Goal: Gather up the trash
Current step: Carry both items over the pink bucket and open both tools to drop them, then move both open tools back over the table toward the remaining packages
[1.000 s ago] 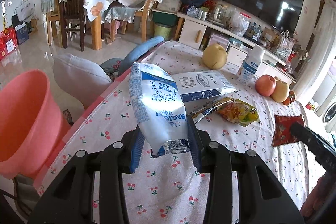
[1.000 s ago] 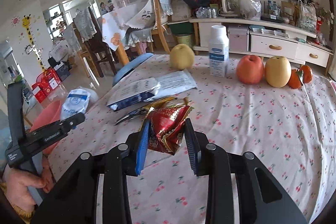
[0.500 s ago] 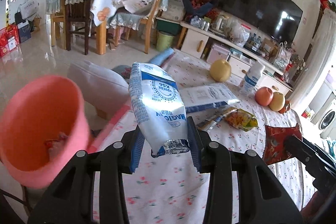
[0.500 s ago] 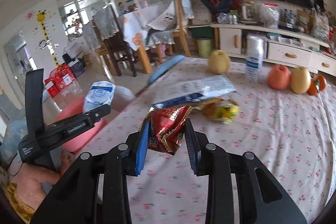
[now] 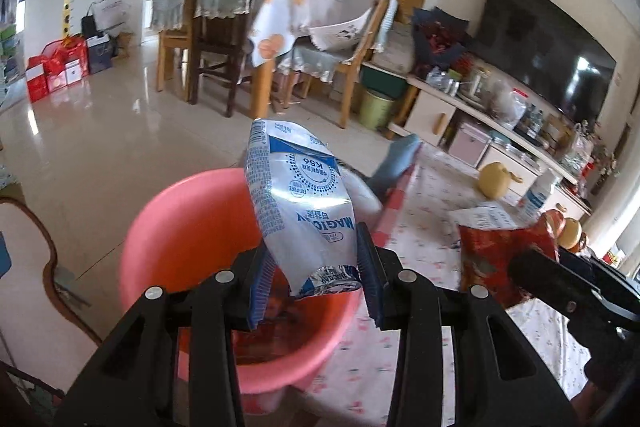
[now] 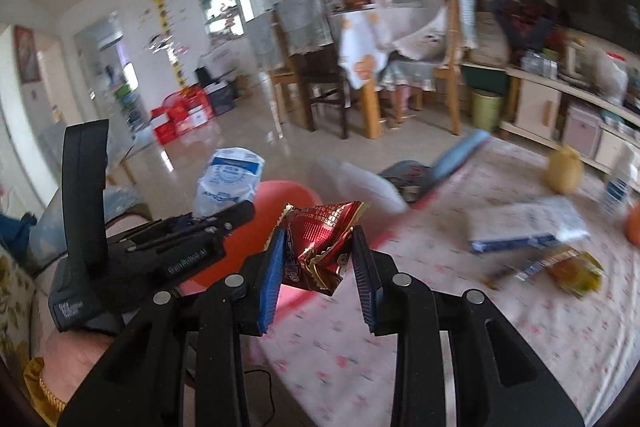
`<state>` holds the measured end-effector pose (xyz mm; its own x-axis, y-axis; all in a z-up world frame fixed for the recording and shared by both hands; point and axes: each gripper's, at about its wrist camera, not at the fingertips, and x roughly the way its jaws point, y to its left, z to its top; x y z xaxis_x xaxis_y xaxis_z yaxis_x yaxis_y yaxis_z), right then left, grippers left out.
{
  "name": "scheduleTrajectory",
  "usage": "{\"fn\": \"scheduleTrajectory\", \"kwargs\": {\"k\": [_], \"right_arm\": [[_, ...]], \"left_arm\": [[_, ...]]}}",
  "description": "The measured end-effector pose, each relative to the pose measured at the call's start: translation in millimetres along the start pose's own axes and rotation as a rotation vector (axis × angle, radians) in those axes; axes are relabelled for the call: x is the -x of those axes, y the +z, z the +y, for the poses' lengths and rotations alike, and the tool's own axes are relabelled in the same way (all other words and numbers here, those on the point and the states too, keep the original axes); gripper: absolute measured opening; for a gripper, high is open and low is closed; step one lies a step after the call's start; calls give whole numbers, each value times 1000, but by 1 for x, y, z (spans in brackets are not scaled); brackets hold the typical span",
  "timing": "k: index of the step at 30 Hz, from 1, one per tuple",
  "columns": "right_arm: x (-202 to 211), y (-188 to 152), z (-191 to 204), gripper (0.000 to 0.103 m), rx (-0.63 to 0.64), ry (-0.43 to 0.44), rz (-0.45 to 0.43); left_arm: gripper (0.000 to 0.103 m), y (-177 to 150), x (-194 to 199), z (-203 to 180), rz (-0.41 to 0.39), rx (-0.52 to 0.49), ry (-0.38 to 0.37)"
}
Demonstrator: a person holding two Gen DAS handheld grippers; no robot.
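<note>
Currently mid-carry: left gripper (image 5: pixel 316 291) is clamped on a blue-and-white foil pouch (image 5: pixel 300 211) held above the pink basin (image 5: pixel 180 227), which sits just off the table edge (image 5: pixel 394 203). Right gripper (image 6: pixel 318 259) is clamped on a crumpled red foil wrapper (image 6: pixel 318 247), over the cherry-print tablecloth (image 6: pixel 460 307) near that edge. Next, judged: release the pouch inside the rim, then bring the wrapper across; left gripper crowds the right's path, floor beyond is open.

Pouch (image 5: pixel 304 211) above bucket (image 5: pixel 180 227), left of table (image 5: pixel 424 227).
</note>
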<state>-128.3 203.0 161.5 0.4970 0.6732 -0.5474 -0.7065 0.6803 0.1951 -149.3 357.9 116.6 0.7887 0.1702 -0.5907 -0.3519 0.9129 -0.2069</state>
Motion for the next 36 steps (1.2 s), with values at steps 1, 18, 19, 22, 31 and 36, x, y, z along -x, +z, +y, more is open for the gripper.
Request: {"fn": "scheduleTrajectory", "kwargs": {"k": [1, 18, 19, 22, 31, 36], "right_arm": [[-11, 3, 8, 34, 12, 9, 8], [-84, -8, 7, 82, -105, 8, 90], [-78, -10, 2, 87, -114, -4, 83], [-62, -15, -7, 89, -133, -28, 65], [-21, -37, -21, 90, -94, -135, 61], [1, -50, -29, 92, -111, -155, 57]], "left_arm": [[41, 0, -3, 7, 5, 6, 6], [82, -13, -31, 76, 66, 96, 128], [83, -13, -27, 74, 54, 88, 138], [87, -12, -18, 64, 24, 55, 131], [88, -10, -5, 28, 17, -5, 77], [88, -12, 5, 8, -4, -51, 47]]}}
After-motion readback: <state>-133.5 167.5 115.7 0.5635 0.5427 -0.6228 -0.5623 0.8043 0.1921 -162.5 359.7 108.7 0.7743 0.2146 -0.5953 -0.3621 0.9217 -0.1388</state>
